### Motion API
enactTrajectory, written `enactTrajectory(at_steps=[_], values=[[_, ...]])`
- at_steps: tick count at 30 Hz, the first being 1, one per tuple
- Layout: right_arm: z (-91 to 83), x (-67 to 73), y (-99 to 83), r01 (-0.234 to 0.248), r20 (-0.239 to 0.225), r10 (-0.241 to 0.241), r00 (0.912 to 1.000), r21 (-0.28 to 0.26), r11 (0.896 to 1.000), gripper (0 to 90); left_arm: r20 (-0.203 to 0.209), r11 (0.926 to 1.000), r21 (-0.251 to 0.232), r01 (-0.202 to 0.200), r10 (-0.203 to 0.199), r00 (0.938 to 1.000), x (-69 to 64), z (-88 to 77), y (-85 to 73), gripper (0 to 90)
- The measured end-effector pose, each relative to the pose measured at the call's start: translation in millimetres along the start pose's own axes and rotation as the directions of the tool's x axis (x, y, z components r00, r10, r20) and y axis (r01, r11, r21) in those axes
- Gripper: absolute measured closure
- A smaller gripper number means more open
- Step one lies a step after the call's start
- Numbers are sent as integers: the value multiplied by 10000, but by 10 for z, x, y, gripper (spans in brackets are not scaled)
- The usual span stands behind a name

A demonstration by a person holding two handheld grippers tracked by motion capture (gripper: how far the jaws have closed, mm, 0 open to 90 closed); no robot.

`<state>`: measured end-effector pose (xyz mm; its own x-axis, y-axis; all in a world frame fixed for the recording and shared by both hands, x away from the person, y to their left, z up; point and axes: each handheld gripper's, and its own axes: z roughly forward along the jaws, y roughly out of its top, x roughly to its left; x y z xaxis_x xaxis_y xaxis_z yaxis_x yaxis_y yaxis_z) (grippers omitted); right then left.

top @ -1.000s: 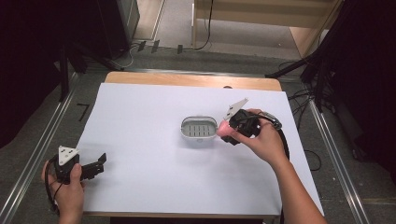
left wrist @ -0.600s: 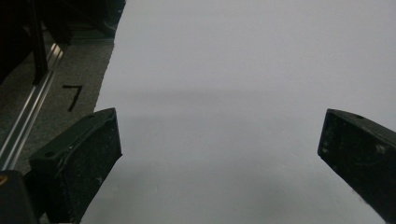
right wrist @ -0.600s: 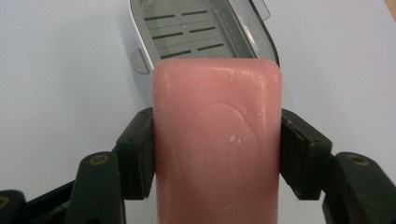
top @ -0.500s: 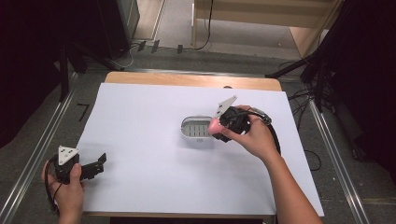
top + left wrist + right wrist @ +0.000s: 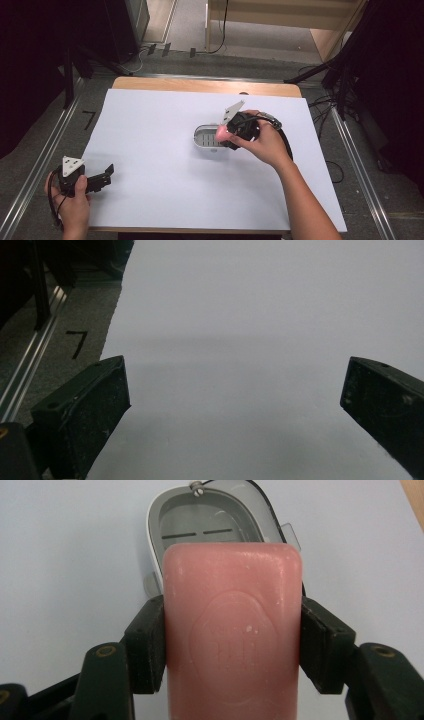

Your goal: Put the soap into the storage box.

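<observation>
A pink bar of soap [image 5: 232,630] fills the middle of the right gripper view, and my right gripper [image 5: 232,645] is shut on its two long sides. Just beyond the bar sits a white oval soap dish [image 5: 210,525] with a slotted grey floor. From above, the soap [image 5: 222,131] hangs over the right end of the dish [image 5: 205,139], with my right gripper [image 5: 229,134] tilted down toward it. My left gripper [image 5: 106,174] rests at the sheet's near left corner, open, and its black fingers [image 5: 85,405] stand wide apart over bare white paper.
A white sheet [image 5: 165,165] covers the wooden table [image 5: 200,85]. Metal rails [image 5: 45,155] run along both sides on the grey floor. Black cables [image 5: 320,105] lie to the right of the table. A black tape mark [image 5: 90,119] sits on the floor at left.
My right gripper has carried the soap a little to the left, from beside the dish's right end to over it. The left gripper has stayed put.
</observation>
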<state>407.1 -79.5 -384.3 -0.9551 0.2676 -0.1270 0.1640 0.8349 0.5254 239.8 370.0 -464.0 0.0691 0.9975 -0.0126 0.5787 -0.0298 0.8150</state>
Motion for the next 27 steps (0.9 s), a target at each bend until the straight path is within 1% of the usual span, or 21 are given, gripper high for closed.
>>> enactTrajectory(at_steps=[3, 9, 12, 15, 16, 19, 23, 25, 26, 27], values=[[26, -10, 65, 222, -13, -222, 9998, -38, 9997, 385, -12, 10000, 0, 11, -11, 10000, 0, 0, 0, 0], [59, -23, 139, 279, -63, -280, 9996, -75, 9996, 385, 3, 10000, -10, 34, -34, 10000, 3, 1, 0, 0], [95, -31, 162, 437, -153, -439, 9989, -89, 9990, 385, 6, 10000, -8, 38, -38, 10000, 4, 3, 0, 0], [136, -38, 188, 598, -126, -598, 9981, -19, 9982, 385, 15, 10000, 5, 50, -50, 10000, 5, 3, 0, 0], [140, -39, 197, 546, -207, -545, 9983, 14, 9985, 385, 16, 10000, 1, 53, -53, 10000, 5, 3, 0, 0], [150, -38, 215, 573, -263, -572, 9980, 35, 9984, 385, 18, 10000, 6, 50, -50, 10000, 6, 3, 0, 0], [181, -47, 252, 816, -223, -817, 9964, -49, 9967, 385, 20, 10000, 3, 71, -71, 10000, 7, 4, 0, 0], [188, -43, 253, 770, -268, -770, 9967, -8, 9970, 385, 22, 10000, 20, 69, -69, 10000, 8, 3, 1, 0], [201, -51, 254, 878, -245, -879, 9958, -18, 9961, 385, 23, 10000, 29, 63, -63, 10000, 8, 2, 1, 0], [217, -56, 253, 890, -278, -889, 9957, 55, 9960, 385, 33, 10000, 38, 61, -61, 10000, 10, 2, 1, 0]])
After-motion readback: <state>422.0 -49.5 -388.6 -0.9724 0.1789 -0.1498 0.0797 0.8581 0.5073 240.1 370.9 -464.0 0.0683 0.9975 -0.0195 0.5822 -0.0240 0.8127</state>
